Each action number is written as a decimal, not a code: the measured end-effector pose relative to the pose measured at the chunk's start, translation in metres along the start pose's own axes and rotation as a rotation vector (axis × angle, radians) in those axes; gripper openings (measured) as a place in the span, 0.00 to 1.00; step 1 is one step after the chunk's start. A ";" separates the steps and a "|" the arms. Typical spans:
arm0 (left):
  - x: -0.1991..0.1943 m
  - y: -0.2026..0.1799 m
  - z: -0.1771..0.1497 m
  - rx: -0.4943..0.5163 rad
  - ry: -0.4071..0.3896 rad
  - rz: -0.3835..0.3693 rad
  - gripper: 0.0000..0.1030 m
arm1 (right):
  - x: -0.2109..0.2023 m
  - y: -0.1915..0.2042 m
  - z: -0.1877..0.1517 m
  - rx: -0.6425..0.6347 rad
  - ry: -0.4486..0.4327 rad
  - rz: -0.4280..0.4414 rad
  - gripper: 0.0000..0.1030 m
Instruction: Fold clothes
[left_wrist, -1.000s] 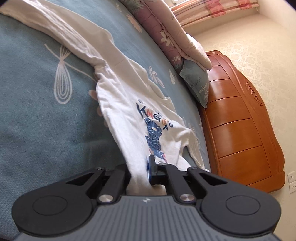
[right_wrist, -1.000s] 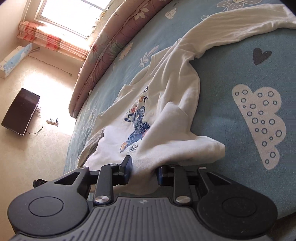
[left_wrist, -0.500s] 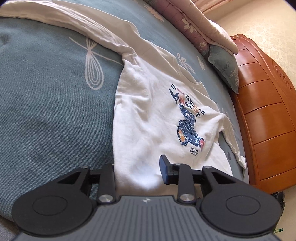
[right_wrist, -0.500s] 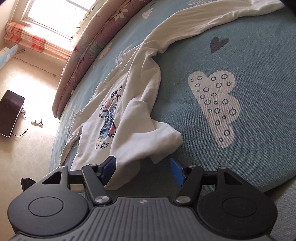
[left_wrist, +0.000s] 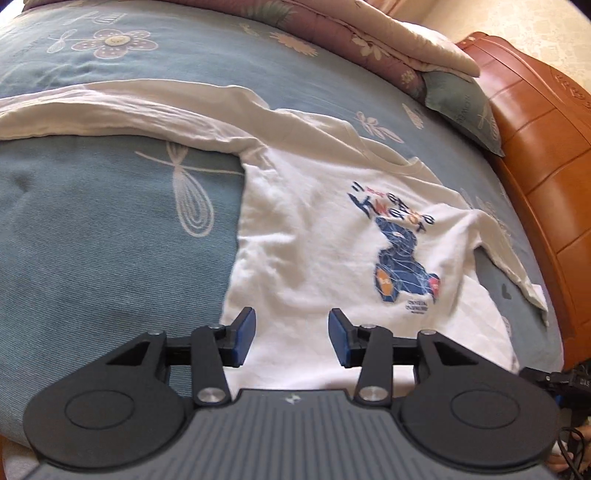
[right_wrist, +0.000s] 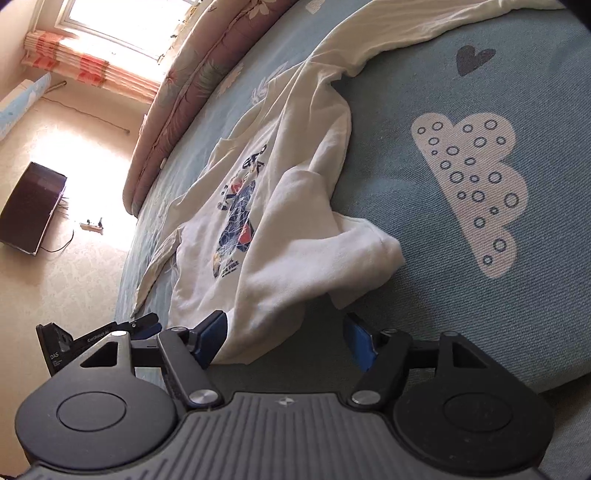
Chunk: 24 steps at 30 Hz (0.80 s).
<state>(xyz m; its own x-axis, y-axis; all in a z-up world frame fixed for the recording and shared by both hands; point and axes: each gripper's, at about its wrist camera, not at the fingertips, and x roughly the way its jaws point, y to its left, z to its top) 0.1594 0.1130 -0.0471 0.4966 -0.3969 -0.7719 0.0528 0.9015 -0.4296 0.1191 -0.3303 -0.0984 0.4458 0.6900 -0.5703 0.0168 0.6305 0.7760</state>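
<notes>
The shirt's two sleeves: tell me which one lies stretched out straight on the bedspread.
The long sleeve running far out from the shirt toward the flower print lies straight. The other sleeve, nearest the wooden bed frame, is bent back.

i'm working in a bedroom in someone's home: a bed covered by a blue-green bedspread (left_wrist: 92, 236) printed with whisks, flowers, a heart and a bubbly cloud fills most of what i see. at its far side lie a rolled pink floral quilt (left_wrist: 332, 33) and a grey-green pillow (left_wrist: 461, 107) against a carved orange wooden headboard (left_wrist: 535, 147). on the left in my right view, a sunlit window with red-patterned curtains (right_wrist: 85, 62) stands over a pale floor with a dark box (right_wrist: 31, 206) and a power strip (right_wrist: 90, 225).
</notes>
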 end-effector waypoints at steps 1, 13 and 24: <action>0.001 -0.010 -0.004 0.029 0.031 -0.047 0.45 | 0.004 0.004 -0.002 -0.020 0.028 0.013 0.74; 0.042 -0.046 -0.014 0.232 0.211 -0.099 0.49 | 0.057 0.058 0.032 -0.263 0.081 -0.033 0.74; 0.085 -0.012 0.048 0.214 0.103 -0.043 0.53 | 0.114 0.063 0.106 -0.299 0.022 -0.060 0.74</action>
<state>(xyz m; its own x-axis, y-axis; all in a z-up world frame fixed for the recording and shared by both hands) 0.2428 0.0765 -0.0851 0.3999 -0.4416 -0.8032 0.2600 0.8950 -0.3626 0.2663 -0.2499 -0.0859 0.4326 0.6540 -0.6206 -0.2229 0.7446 0.6292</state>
